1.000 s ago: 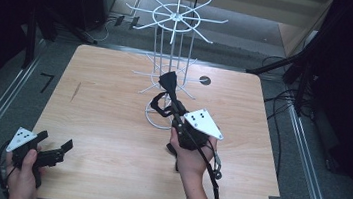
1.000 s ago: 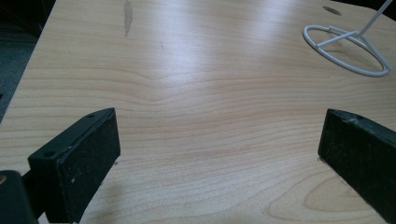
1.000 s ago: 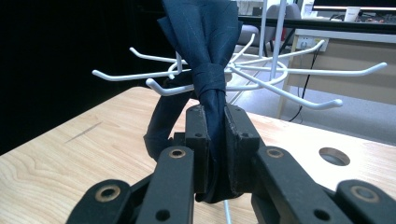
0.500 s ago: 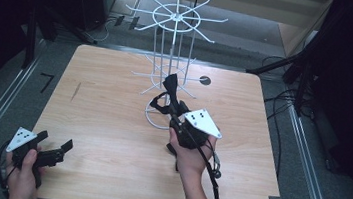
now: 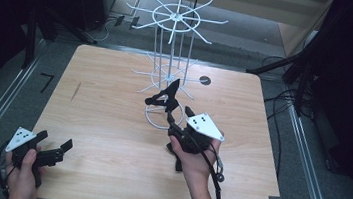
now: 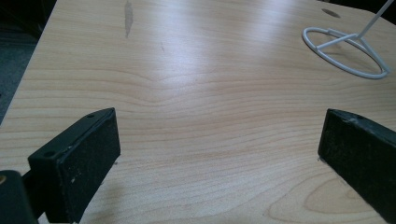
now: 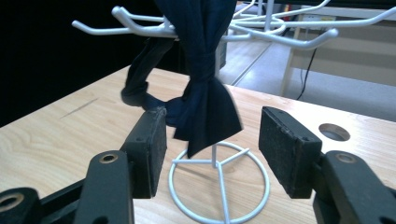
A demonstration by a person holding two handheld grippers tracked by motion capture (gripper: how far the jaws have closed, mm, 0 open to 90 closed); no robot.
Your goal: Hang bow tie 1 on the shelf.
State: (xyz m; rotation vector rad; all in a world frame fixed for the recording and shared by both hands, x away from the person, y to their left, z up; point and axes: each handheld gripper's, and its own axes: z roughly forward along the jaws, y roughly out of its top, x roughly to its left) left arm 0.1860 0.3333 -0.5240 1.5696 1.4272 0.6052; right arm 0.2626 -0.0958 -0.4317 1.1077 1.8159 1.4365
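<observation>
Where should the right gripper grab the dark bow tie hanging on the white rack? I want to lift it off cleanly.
Grip the bow tie at its knotted waist, coming level from the table's near side. The knot is its narrowest, firmest part, the wings flare below it, and the right gripper already faces it with jaws apart.

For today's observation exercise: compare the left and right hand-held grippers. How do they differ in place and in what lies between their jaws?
1. The left hand-held gripper sits at the table's near left corner; the right hand-held gripper is mid-table at the white rack.
2. The left's jaws frame bare wood; the right's jaws, just opening, frame a dark bow tie hanging from the rack.
Shared: both are black, hand-held and open.
</observation>
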